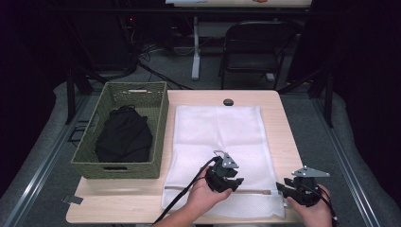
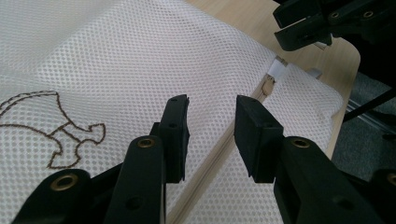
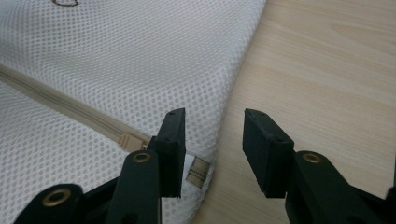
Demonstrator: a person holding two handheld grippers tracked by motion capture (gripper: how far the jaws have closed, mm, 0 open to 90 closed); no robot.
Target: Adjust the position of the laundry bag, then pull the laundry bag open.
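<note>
A white mesh laundry bag (image 1: 217, 151) lies flat on the wooden table (image 1: 279, 123), its closed zipper (image 1: 246, 192) running across the end nearest the person. The zipper pull (image 2: 269, 84) sits at the right end of that line, close to the bag's corner.

The left gripper (image 1: 231, 182) hovers over the zipper near its middle, jaws parted with the zipper line running between them and nothing clamped. The right gripper (image 1: 283, 189) waits at the bag's right corner, jaws also apart and grasping nothing; its left jaw stands just over the small tan pull (image 3: 128, 140), the other over bare wood.

The step in hand looks like opening the bag. To do it well, the right gripper should probably shift a little onto the bag so both pads straddle the pull, then pinch the tab itself rather than the mesh beside it. The left gripper would best pin the fabric alongside the zipper, so the bag does not slide or bunch as the pull travels.

To the left, a woven green basket (image 1: 156, 118) holds a black garment (image 1: 124, 135), presumably what goes into the bag later. A small dark round object (image 1: 229, 101) lies at the table's far edge. Neither stands in the way; the main risk is loose mesh catching in a jaw or the zipper.
</note>
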